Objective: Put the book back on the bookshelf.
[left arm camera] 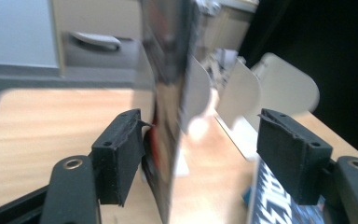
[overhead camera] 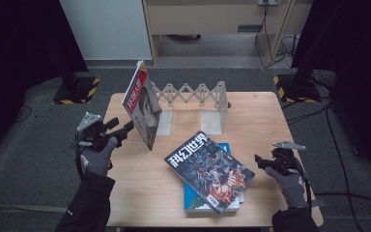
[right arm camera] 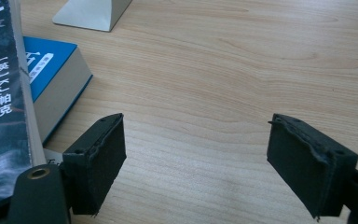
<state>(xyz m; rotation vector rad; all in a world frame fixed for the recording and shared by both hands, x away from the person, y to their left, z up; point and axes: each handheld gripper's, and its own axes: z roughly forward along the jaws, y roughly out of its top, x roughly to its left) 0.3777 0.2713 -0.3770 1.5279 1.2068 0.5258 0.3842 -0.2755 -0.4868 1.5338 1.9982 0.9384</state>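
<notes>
the red-covered magazine (overhead camera: 142,105) stands on edge, leaning, in the upper left of the high view, at the left end of the white expanding book rack (overhead camera: 193,104). the left hand-held gripper (overhead camera: 128,127) is at its lower edge with jaws spread; in the left gripper view the magazine (left arm camera: 168,116) sits between the pads, touching or nearly touching the left one and clear of the right, so it isn't clamped. the right hand-held gripper (overhead camera: 258,160) waits open over bare table (right arm camera: 223,70) at the right, holding nothing.

the risk, as i read it: with no grip on it, the thin, floppy magazine could sag, slide on the wood or tip away from the rack's end plate, and a nudge from the left pad would cause that.

nearby, a dark sci-fi magazine (overhead camera: 208,170) lies on a blue book (overhead camera: 193,200) at centre, well apart from the rack; the rack's upright plates (left arm camera: 242,93) crowd the slot.
</notes>
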